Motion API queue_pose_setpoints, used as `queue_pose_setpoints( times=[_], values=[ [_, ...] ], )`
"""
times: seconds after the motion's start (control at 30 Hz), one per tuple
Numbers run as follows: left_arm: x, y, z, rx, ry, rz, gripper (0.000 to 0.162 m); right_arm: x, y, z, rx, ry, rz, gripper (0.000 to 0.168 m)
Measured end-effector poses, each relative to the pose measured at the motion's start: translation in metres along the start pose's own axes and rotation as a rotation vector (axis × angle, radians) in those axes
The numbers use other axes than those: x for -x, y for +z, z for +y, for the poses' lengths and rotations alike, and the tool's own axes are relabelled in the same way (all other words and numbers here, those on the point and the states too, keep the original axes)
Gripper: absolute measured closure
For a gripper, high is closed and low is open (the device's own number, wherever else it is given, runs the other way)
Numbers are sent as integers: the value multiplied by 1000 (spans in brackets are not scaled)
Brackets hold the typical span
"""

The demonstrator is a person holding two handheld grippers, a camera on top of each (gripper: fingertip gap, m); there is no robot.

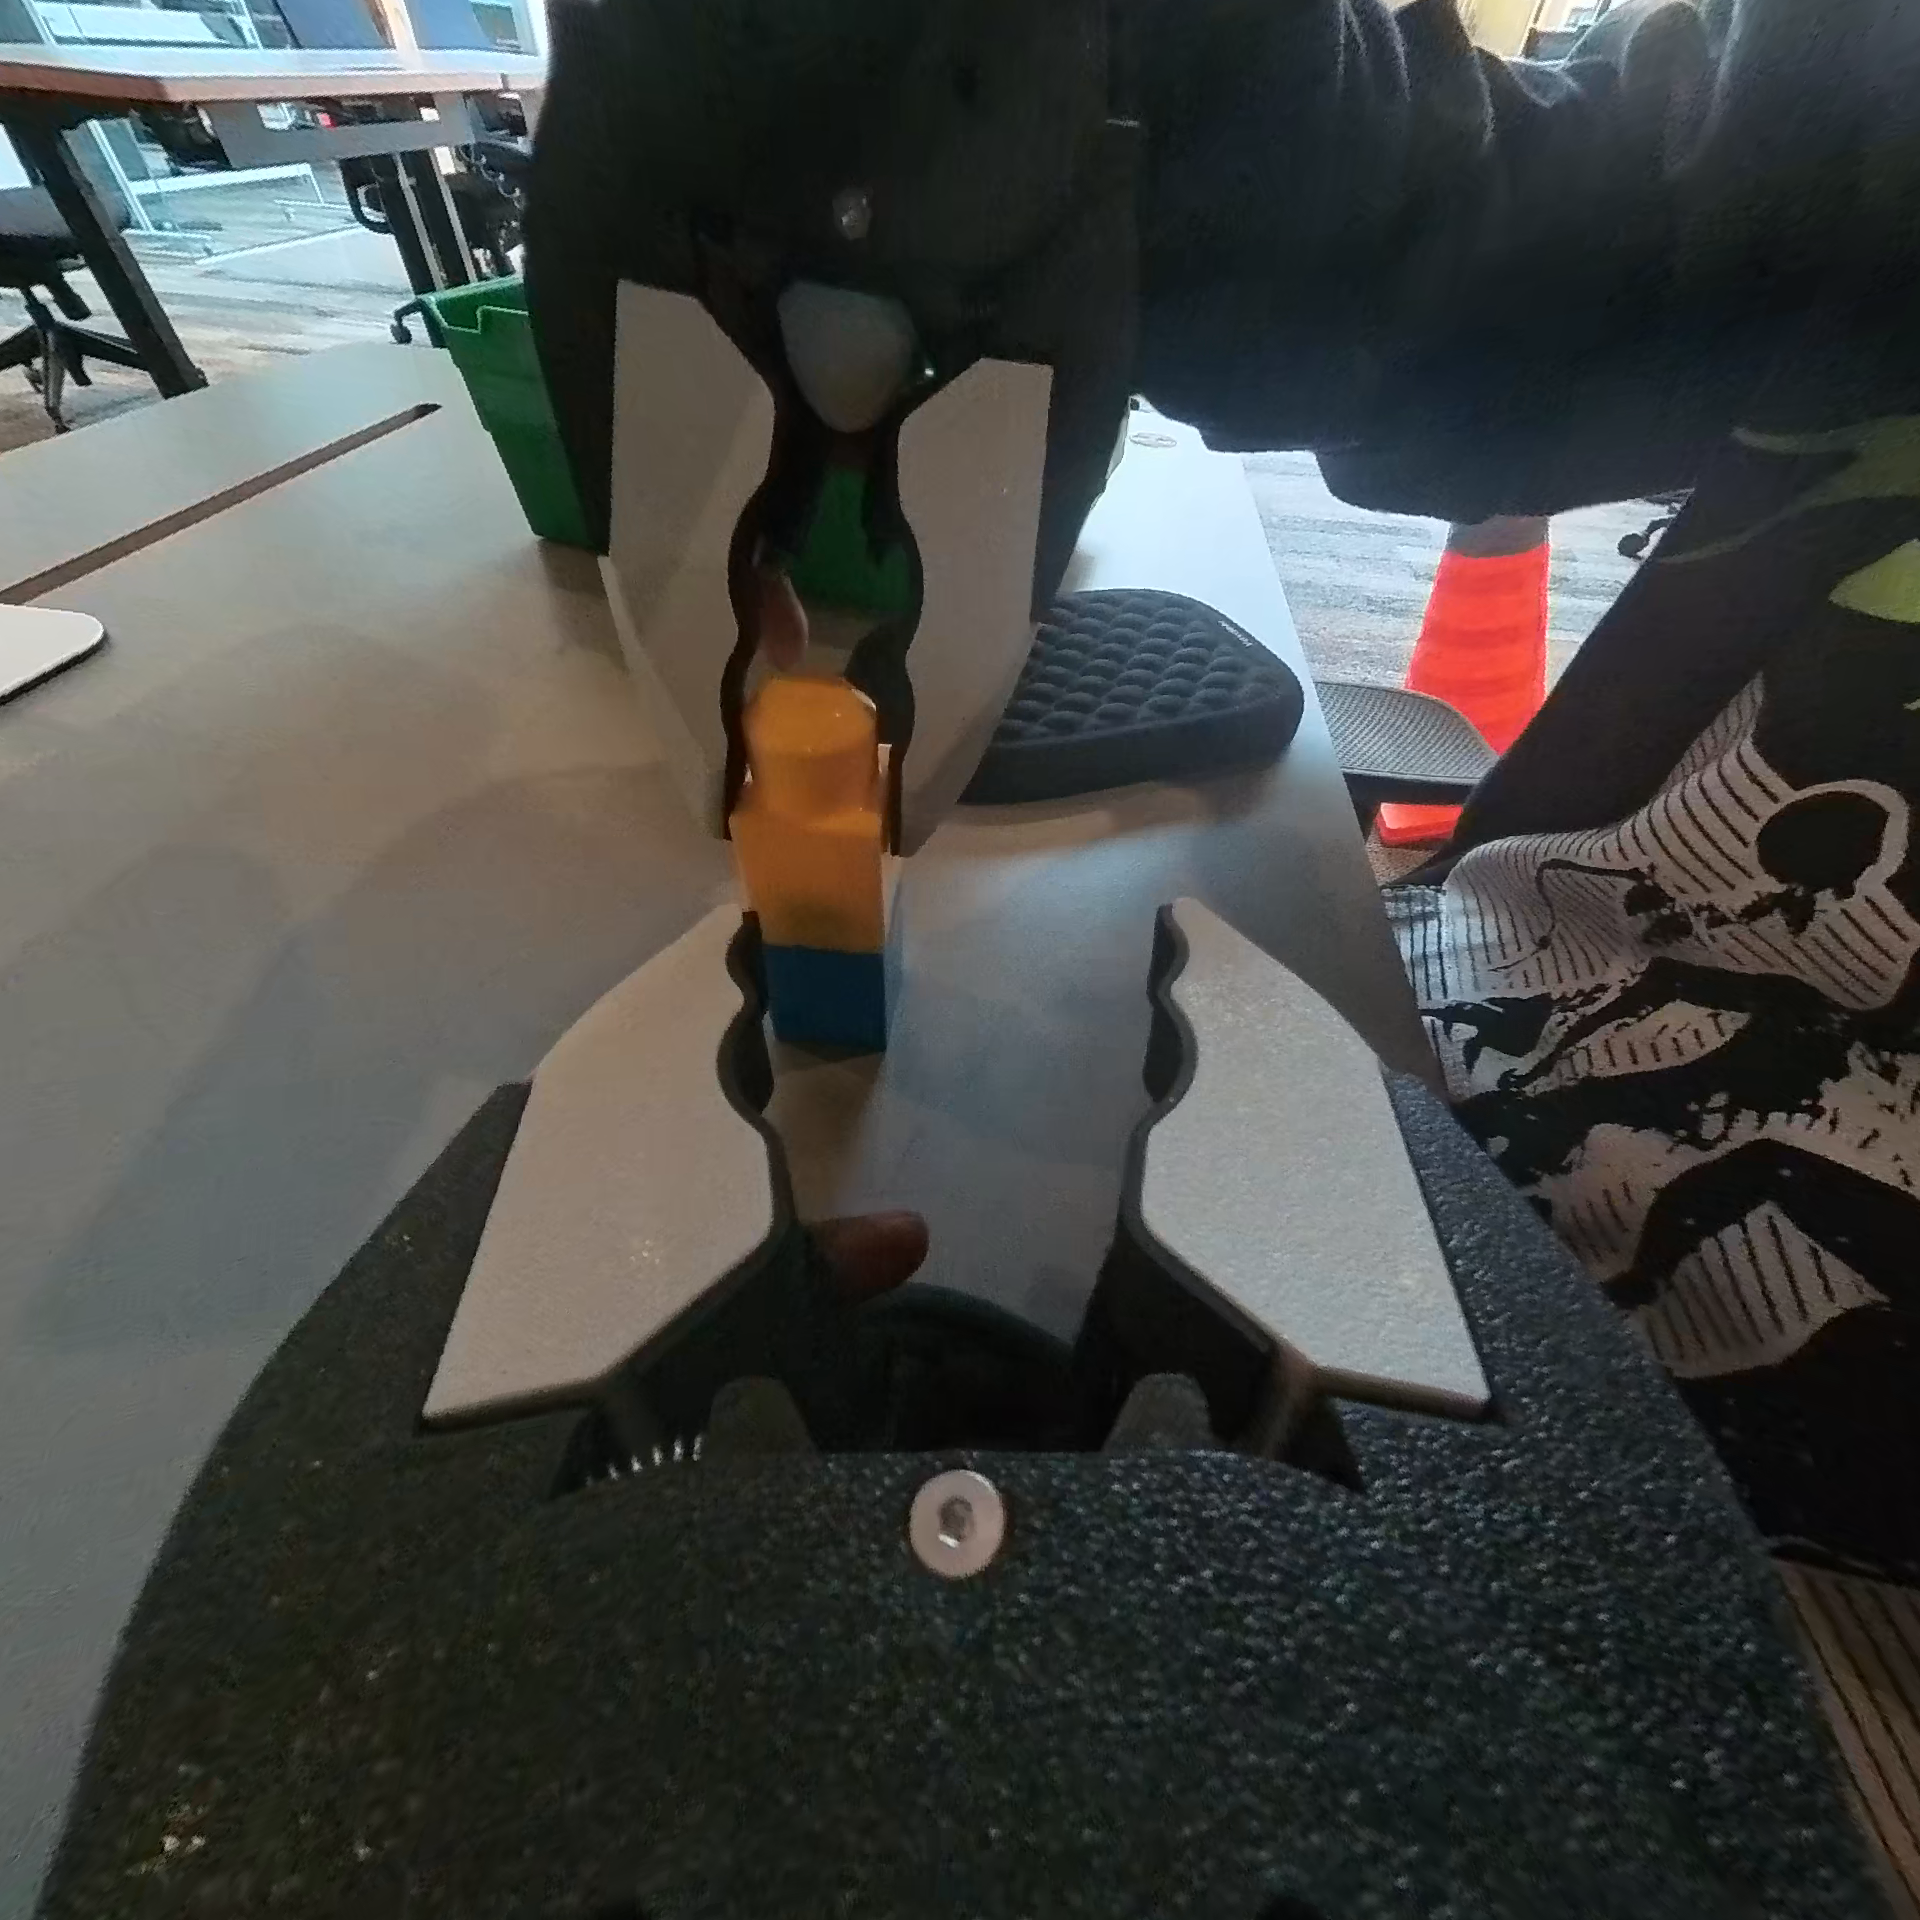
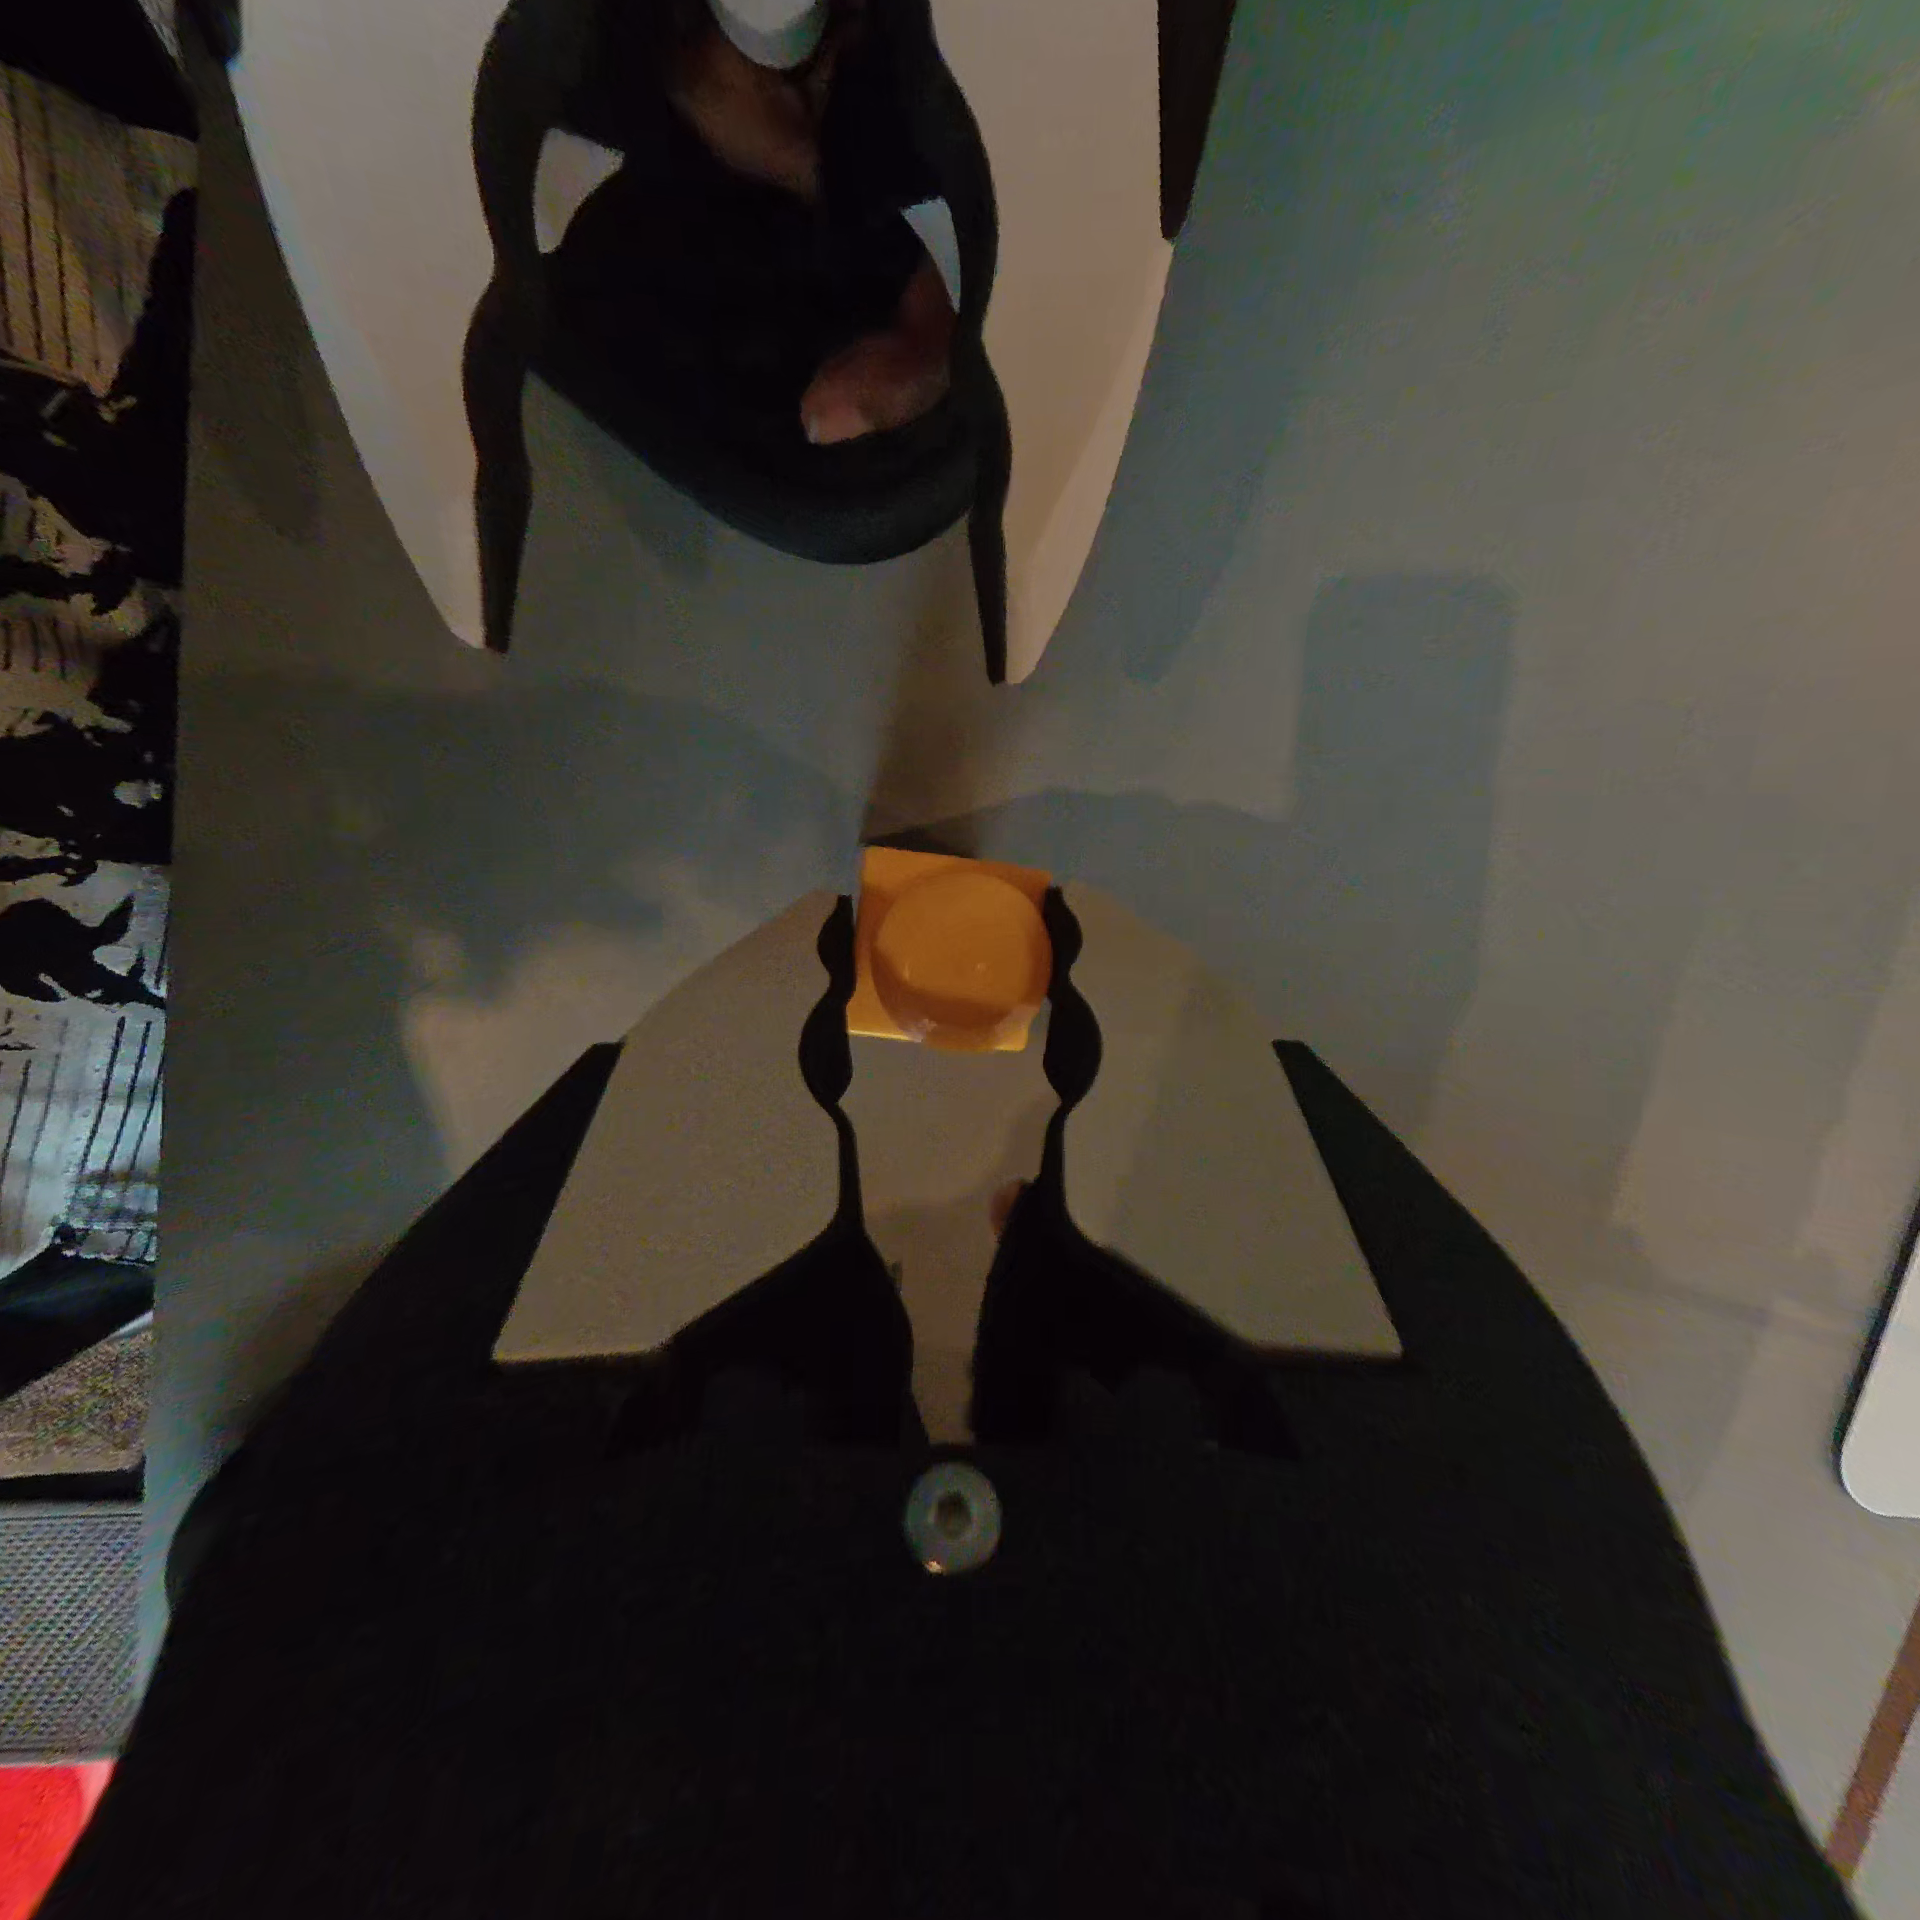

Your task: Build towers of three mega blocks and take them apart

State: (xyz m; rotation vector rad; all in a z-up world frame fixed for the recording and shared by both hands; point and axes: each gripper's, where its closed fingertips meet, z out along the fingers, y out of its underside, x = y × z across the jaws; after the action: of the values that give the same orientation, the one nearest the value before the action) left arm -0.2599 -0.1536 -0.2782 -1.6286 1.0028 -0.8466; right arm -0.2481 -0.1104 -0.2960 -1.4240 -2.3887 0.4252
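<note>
A two-block stack stands on the grey table [image 1: 312,831]: an orange block [image 1: 816,831] on top of a blue block [image 1: 826,987]. My right gripper [image 1: 810,831] reaches down from above and is shut on the orange block, which shows from above in the right wrist view [image 2: 951,961] between my right gripper's [image 2: 948,914] fingers. The blue block is hidden there. My left gripper [image 1: 956,935] is open and low over the table, with the blue block just inside its left finger. It also shows open in the right wrist view [image 2: 748,660].
A green bin [image 1: 499,405] stands at the back behind the right gripper. A black textured pad [image 1: 1132,686] lies at the back right near the table edge. An orange cone [image 1: 1475,644] stands on the floor beyond. A person's patterned clothing [image 1: 1662,1039] is at the right.
</note>
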Motion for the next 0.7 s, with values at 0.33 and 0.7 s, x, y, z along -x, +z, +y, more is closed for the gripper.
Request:
queue_pose_setpoints(
  times=[0.33, 0.7],
  values=[
    [2, 0, 0, 1, -6, -10, 92, 0, 1, 1, -40, -4, 18, 134],
    [4, -2, -3, -26, 3, -29, 92, -3, 4, -2, -123, -6, 5, 99]
  ],
)
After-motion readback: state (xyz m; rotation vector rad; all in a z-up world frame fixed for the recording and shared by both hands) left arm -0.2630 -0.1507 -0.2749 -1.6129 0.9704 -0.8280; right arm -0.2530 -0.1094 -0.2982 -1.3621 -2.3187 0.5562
